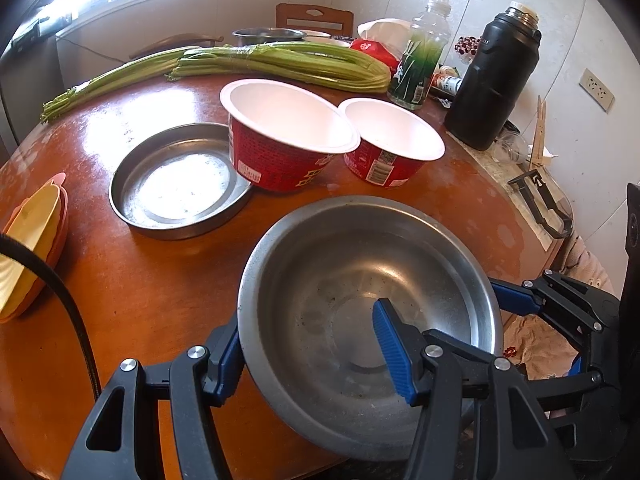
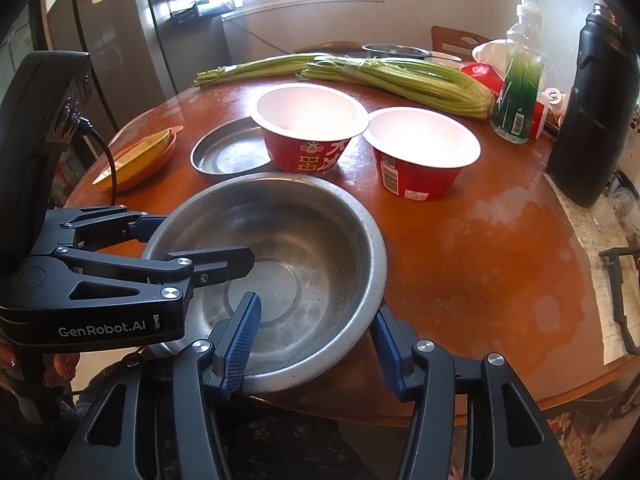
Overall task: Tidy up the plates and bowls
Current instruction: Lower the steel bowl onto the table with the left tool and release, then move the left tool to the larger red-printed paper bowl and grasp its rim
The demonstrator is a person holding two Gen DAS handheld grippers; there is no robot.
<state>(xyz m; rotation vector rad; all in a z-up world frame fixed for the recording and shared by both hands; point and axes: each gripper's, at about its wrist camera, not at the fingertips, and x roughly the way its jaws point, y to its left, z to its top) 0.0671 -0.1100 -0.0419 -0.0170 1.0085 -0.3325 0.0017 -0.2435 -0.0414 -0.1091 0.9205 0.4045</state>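
Note:
A large steel bowl (image 1: 360,300) (image 2: 288,264) sits at the near edge of the round wooden table. My left gripper (image 1: 308,348) straddles its left rim, one blue pad inside and one outside, jaws wide. My right gripper (image 2: 316,340) straddles the bowl's near right rim the same way, jaws wide. Each gripper shows in the other's view, the right one (image 1: 520,300) and the left one (image 2: 192,240). Behind stand two red paper bowls (image 1: 288,136) (image 1: 394,144) (image 2: 308,132) (image 2: 420,152). The left one leans on a flat steel plate (image 1: 176,184) (image 2: 228,152).
Yellow and pink plastic dishes (image 1: 32,240) (image 2: 140,156) lie at the table's left edge. Celery (image 1: 280,62), a green bottle (image 1: 424,56) and a black thermos (image 1: 492,80) stand at the back and right. A steel pot (image 1: 268,36) and a chair are behind.

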